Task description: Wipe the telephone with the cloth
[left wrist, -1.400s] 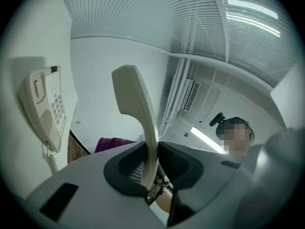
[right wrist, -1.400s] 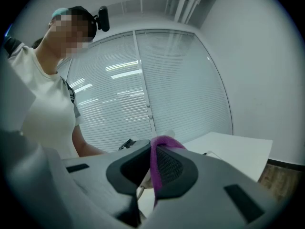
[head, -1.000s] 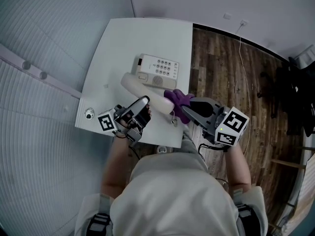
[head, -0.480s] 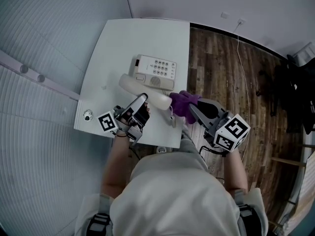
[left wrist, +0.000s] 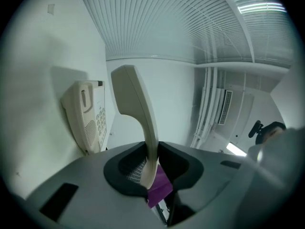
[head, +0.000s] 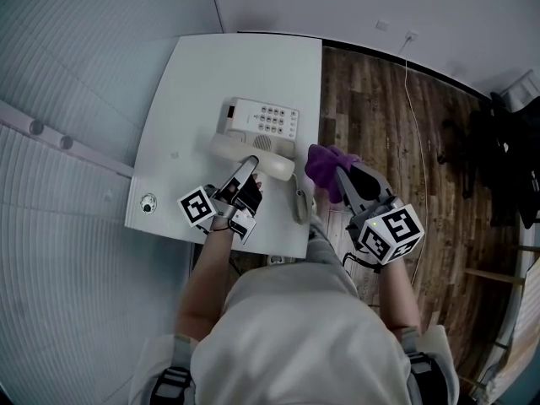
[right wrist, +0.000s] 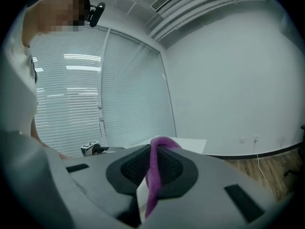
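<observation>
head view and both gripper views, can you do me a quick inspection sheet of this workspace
surface: white table, mostly bare.
job's things: telephone base flat on the table; handset off the base; purple cloth beside the table's right edge, apart from the handset.
clutter: small round object at the near left corner; grey object near the front edge, too small to identify.
grippers: left tongs shut on the handset; right tongs shut on the purple cloth.
cables: white cable runs from the wall across the floor.
surroundings: wooden floor, slatted blinds on the left, dark items at the right.
</observation>
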Demonstrator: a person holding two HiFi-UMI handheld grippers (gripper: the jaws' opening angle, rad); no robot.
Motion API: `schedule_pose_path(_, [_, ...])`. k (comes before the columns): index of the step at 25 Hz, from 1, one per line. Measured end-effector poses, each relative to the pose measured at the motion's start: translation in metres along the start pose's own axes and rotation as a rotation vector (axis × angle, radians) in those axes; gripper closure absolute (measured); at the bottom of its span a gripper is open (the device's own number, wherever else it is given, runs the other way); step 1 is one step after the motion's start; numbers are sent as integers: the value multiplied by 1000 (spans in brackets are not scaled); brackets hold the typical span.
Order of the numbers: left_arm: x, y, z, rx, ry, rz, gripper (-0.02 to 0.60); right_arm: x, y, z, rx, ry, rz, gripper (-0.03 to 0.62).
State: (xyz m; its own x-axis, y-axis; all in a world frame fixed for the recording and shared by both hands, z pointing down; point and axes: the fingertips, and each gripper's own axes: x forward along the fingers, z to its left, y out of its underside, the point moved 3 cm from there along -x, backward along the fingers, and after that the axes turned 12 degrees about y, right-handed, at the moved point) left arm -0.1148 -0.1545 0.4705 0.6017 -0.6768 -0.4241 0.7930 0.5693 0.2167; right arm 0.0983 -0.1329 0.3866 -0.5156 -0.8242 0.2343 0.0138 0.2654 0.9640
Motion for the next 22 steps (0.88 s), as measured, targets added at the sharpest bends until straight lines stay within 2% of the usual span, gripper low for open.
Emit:
schedule_pose_path(7, [11, 2, 29, -1, -97, -35, 486, 5, 1, -14, 46, 56, -11, 551])
schedule_pose_path(22, [20, -5, 71, 11, -185, -69, 486, 15, 5, -30, 90, 76, -7, 551])
